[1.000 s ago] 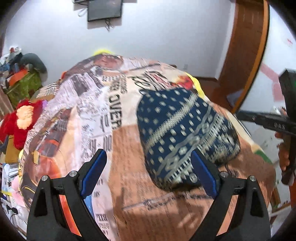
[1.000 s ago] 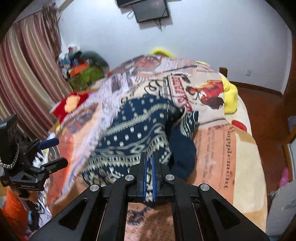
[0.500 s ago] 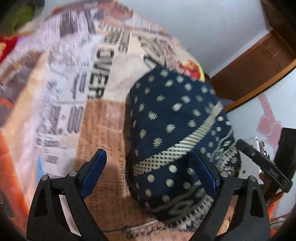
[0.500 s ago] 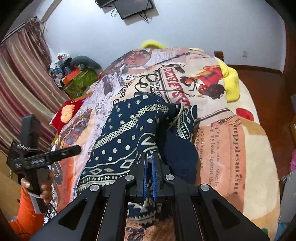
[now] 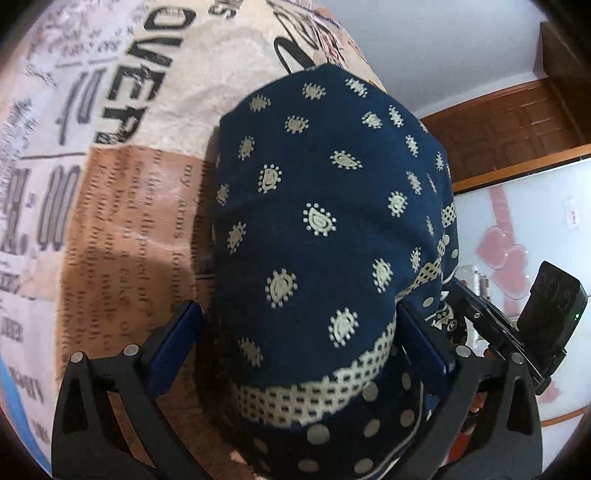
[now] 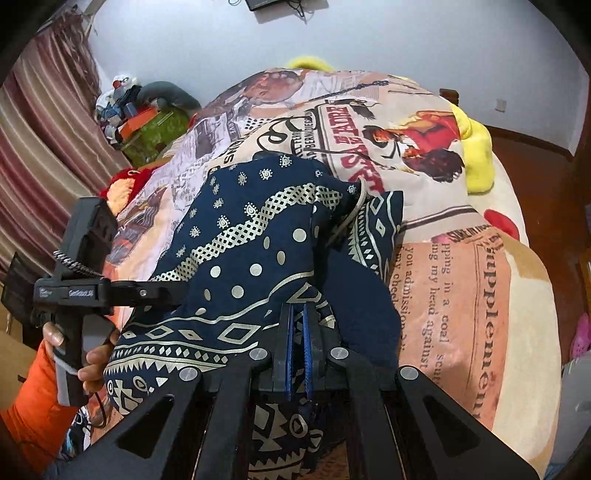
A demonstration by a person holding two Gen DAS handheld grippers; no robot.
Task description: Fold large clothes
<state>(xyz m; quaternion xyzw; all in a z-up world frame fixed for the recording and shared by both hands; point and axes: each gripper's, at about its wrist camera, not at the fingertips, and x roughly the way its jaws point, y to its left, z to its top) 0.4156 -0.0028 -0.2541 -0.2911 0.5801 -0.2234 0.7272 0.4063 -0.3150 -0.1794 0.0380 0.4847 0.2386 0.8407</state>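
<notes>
A home bedroom.
Printed bedspread (image 6: 461, 280) ahead of the gripper, striped curtain (image 6: 44, 147) left, wall-mounted screen (image 6: 266, 3) above.

The cloth (image 6: 258, 258) lies on the bed (image 6: 480, 295), on its left half. A pillow (image 6: 476, 147) lies behind it, at the right.

- The left hand-held gripper (image 5: 295, 332) points down at a navy patterned garment (image 5: 325, 221), its jaws opening wide with the cloth bulging between them.
- Its blue pads (image 5: 173, 343) stand either side of the garment's cream lattice band.
- A newspaper-print blanket (image 5: 110, 184) lies under and left of the gripper.
- The right hand-held gripper (image 5: 491, 325) sits just right, at the garment's edge.
</notes>
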